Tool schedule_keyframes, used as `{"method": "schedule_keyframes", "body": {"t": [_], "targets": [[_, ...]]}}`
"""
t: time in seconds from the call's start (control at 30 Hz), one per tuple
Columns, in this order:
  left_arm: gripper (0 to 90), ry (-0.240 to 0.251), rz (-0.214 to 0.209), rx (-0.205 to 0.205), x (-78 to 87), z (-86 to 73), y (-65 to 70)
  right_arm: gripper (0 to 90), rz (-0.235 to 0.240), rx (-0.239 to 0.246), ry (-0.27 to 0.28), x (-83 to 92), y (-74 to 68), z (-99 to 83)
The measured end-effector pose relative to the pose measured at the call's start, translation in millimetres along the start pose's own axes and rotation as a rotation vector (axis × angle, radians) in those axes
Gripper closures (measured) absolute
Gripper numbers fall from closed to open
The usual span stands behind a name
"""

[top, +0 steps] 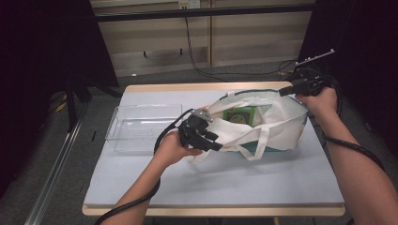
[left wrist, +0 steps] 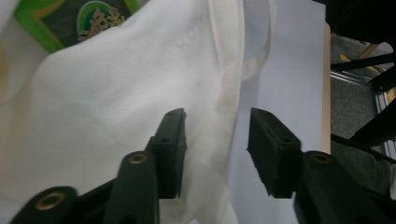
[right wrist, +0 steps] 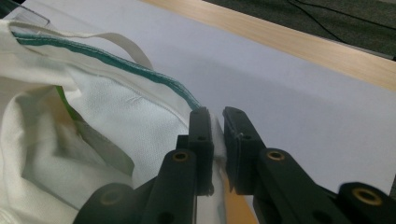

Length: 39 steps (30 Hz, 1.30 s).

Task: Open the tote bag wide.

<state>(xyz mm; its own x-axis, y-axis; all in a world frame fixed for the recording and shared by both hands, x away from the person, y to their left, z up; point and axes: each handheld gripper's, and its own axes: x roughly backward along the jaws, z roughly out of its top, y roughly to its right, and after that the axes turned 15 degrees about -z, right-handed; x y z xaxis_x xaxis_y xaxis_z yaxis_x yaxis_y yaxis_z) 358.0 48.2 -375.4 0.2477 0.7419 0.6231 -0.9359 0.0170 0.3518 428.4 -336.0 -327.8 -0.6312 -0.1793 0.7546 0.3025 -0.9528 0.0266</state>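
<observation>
My right gripper pinches the teal-edged rim of the white tote bag, which lies mid-table on the blue mat — my left gripper stands part-open, bag cloth between its jaws, unpressed.

Right claw clamped on white bag rim.

The green packet sits mostly buried inside the white tote bag, so its print can't be read. In the left gripper view the packet gets chopped by the top edge. The clear bin looks too faint to see inside properly.
</observation>
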Motion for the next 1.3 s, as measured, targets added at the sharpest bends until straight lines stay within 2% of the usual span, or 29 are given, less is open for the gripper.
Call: {"method": "schedule_keyframes", "body": {"t": [0.03, 0.1, 0.2, 0.23, 0.3, 0.37, 0.5, 0.57, 0.73, 0.83, 0.9, 0.93, 0.97, 1.03, 1.07, 1.1, 1.13, 1.3], "targets": [[62.4, 0.007, -0.008, 0.002, -1.8, 0.7, 0.4, 81.6, 0.0, -0.005, 0.003, -0.2, 0.4, -0.2], [68.1, -0.016, -0.005, -0.012, -5.2, 2.6, 0.1, 81.6, 0.005, -0.007, -0.001, 0.1, 1.2, -0.1], [76.8, -0.027, -0.006, -0.01, -8.6, 3.6, -1.5, 81.6, 0.002, -0.007, 0.002, -0.4, 1.1, -0.3], [76.8, -0.03, -0.018, -0.009, -10.3, 3.8, -2.4, 81.6, 0.0, -0.008, 0.002, -0.5, 1.0, -0.3], [86.9, -0.044, -0.027, -0.016, -12.3, 3.9, -3.1, 81.7, 0.0, -0.011, 0.003, -0.7, 1.4, -0.6], [88.7, -0.057, -0.047, -0.015, -14.7, 3.2, -2.6, 81.8, -0.004, -0.011, 0.002, -1.0, 1.8, -0.9], [89.5, -0.064, -0.076, -0.012, -14.8, 0.8, -2.1, 81.9, -0.015, -0.02, 0.006, -0.5, 3.9, -1.9], [89.5, -0.062, -0.096, -0.012, -13.2, -1.3, 0.1, 82.1, -0.037, -0.038, 0.03, 1.3, 7.7, -3.3], [89.5, -0.075, -0.107, -0.007, -14.3, -4.9, 2.2, 82.1, -0.02, -0.05, 0.022, -2.1, 9.9, -6.5], [89.5, -0.076, -0.111, -0.007, -15.8, -7.3, 0.4, 82.1, -0.027, -0.051, 0.02, -3.9, 9.3, -8.2], [89.5, -0.075, -0.12, 0.011, -18.2, -10.5, -0.7, 82.1, -0.029, -0.056, 0.022, -5.1, 10.7, -9.5], [89.4, -0.084, -0.123, 0.001, -18.4, -10.9, -2.1, 82.0, -0.029, -0.059, 0.021, -5.3, 11.1, -9.9], [89.2, -0.066, -0.114, 0.01, -19.4, -11.9, -1.5, 82.0, -0.025, -0.062, 0.02, -5.9, 11.6, -10.4], [89.2, -0.065, -0.118, 0.019, -19.0, -12.2, -1.9, 82.0, -0.021, -0.061, 0.018, -6.3, 11.6, -10.9], [89.2, -0.071, -0.116, 0.009, -19.0, -12.2, -3.1, 82.0, -0.019, -0.058, 0.019, -7.1, 11.4, -11.7], [89.1, -0.072, -0.13, 0.018, -19.0, -12.0, -3.5, 82.0, -0.022, -0.058, 0.02, -7.4, 11.3, -12.2], [89.2, -0.094, -0.139, 0.017, -17.9, -11.0, -4.0, 82.0, -0.019, -0.06, 0.019, -7.9, 10.9, -12.6], [89.2, -0.098, -0.144, 0.017, -18.6, -11.1, -3.0, 82.0, -0.015, -0.061, 0.017, -9.1, 11.2, -14.1]]}}
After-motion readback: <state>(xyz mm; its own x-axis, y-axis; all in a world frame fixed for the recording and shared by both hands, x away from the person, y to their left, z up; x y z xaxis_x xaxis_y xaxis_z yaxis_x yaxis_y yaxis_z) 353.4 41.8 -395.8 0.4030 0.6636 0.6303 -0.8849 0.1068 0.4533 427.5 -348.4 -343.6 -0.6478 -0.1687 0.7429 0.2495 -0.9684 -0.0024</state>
